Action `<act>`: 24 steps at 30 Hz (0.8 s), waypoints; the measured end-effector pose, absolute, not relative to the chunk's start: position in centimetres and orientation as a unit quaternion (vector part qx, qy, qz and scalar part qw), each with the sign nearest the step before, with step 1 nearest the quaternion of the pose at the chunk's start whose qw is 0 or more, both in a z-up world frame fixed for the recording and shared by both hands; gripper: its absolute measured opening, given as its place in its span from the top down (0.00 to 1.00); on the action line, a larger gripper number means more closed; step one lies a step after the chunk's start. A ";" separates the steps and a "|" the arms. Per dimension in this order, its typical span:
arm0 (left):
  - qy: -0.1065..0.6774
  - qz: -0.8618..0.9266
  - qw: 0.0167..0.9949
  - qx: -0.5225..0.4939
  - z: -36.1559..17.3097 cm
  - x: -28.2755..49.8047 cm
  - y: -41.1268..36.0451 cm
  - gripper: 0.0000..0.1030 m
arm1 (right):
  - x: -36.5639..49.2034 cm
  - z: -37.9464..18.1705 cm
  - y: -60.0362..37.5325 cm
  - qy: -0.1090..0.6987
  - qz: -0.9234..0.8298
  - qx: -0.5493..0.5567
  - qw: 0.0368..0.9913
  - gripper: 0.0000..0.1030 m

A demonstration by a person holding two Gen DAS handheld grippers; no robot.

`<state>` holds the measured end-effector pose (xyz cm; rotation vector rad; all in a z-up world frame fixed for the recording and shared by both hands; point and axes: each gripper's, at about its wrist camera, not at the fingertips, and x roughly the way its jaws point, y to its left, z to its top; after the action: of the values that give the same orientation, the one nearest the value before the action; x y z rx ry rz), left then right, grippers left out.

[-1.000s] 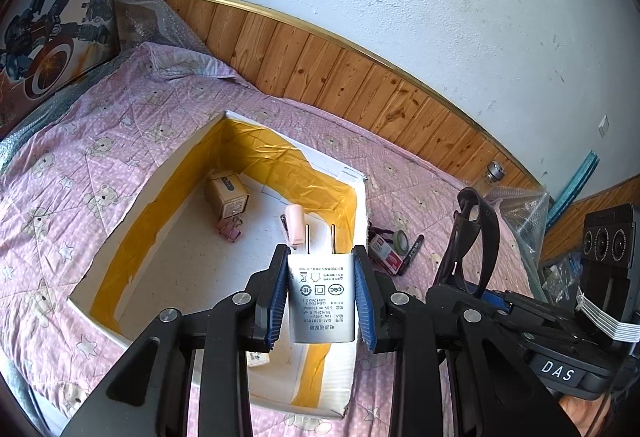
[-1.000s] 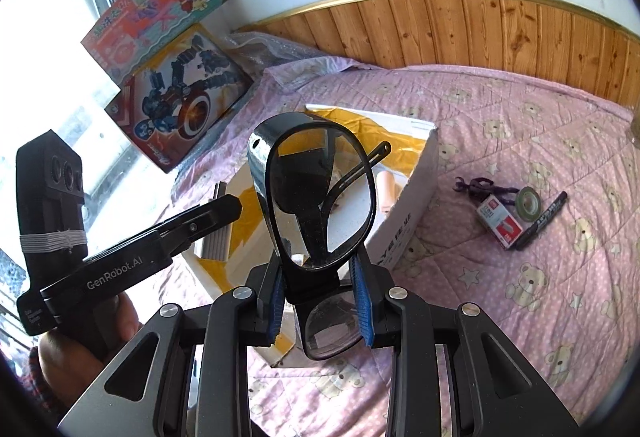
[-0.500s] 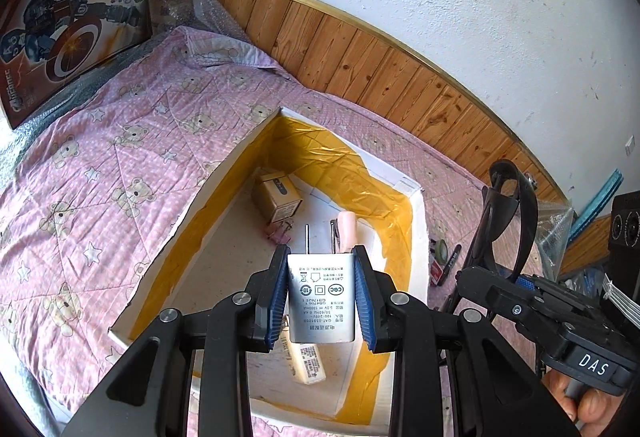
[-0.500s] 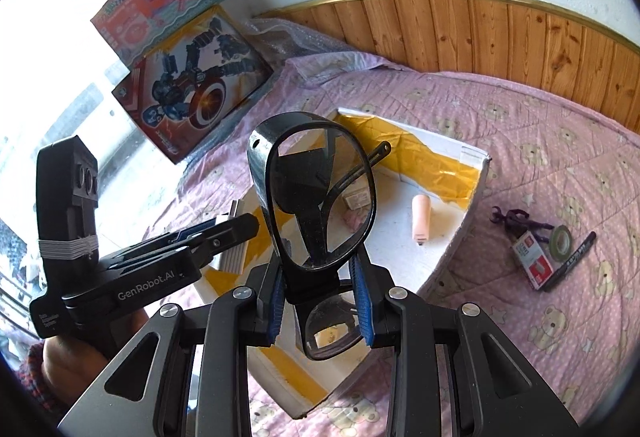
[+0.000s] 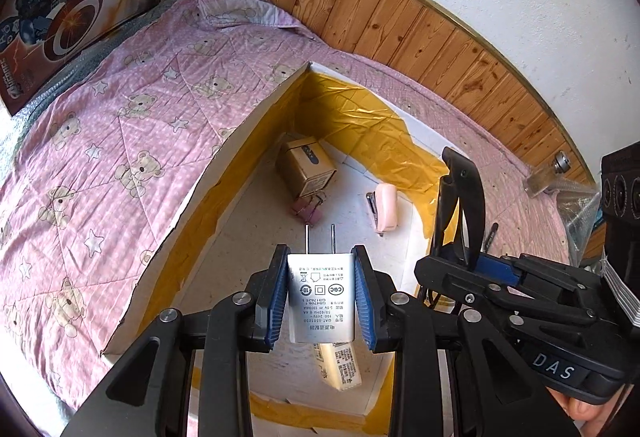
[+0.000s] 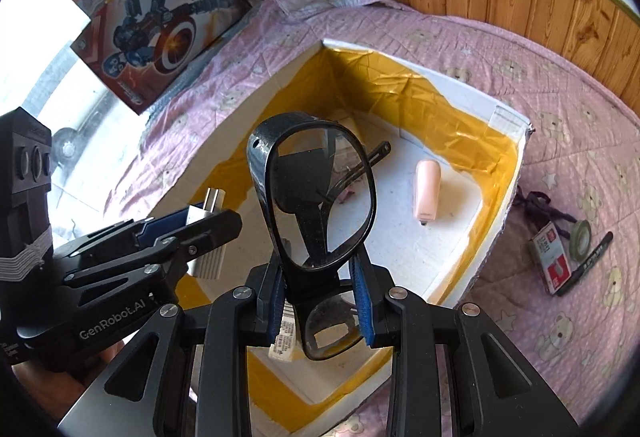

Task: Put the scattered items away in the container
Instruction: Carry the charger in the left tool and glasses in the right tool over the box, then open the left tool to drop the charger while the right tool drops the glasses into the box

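Both claws loaded, hovering over white box (image 5: 224, 161). I'm seeing left gripper (image 5: 321, 301) clamping white charger (image 5: 321, 303), prongs pointing forward. Right gripper (image 6: 320, 301) pinching black glasses (image 6: 316, 197) upright. Pink stapler (image 6: 427, 189) lying inside box ahead; marker (image 6: 588, 263) sitting outside, right of right claw.

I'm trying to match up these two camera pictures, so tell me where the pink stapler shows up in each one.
Left wrist view: the pink stapler lies on the box floor right of centre, beyond the charger's prongs.
Right wrist view: the pink stapler lies right of centre on the box floor, just right of the held glasses.
Shared landmark: the yellow-taped far corner of the white box.
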<state>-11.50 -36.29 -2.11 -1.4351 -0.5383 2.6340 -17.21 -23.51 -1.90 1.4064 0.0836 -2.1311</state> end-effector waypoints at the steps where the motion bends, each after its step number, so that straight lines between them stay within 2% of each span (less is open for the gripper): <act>1: -0.176 0.861 0.046 -0.474 -2.3 -11.7 -36.3 0.69 | -17.5 -2.3 -23.7 0.035 -0.795 0.533 0.287 0.70; 15: -0.158 0.842 0.047 -0.514 -4.4 -14.8 -36.2 0.68 | -21.2 -6.1 -24.8 0.060 -0.763 0.595 0.244 0.68; 16: -0.156 0.841 0.040 -0.517 -4.6 -14.9 -36.3 0.63 | -21.2 -6.2 -24.9 0.063 -0.761 0.597 0.245 0.66; 17: -0.158 0.841 0.035 -0.517 -4.7 -15.0 -36.5 0.53 | -21.3 -6.1 -25.0 0.062 -0.762 0.596 0.245 0.64; 18: -0.161 0.841 0.032 -0.515 -4.8 -14.9 -36.8 0.50 | -21.2 -6.1 -25.1 0.061 -0.764 0.595 0.244 0.63; 24: -0.178 0.842 0.034 -0.509 -4.8 -14.3 -38.0 0.50 | -21.3 -5.9 -25.3 0.050 -0.765 0.594 0.244 0.58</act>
<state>-14.27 -37.96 -4.82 -1.5636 -0.5480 2.5876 -21.27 -25.27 -5.94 1.6225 0.1378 -2.0890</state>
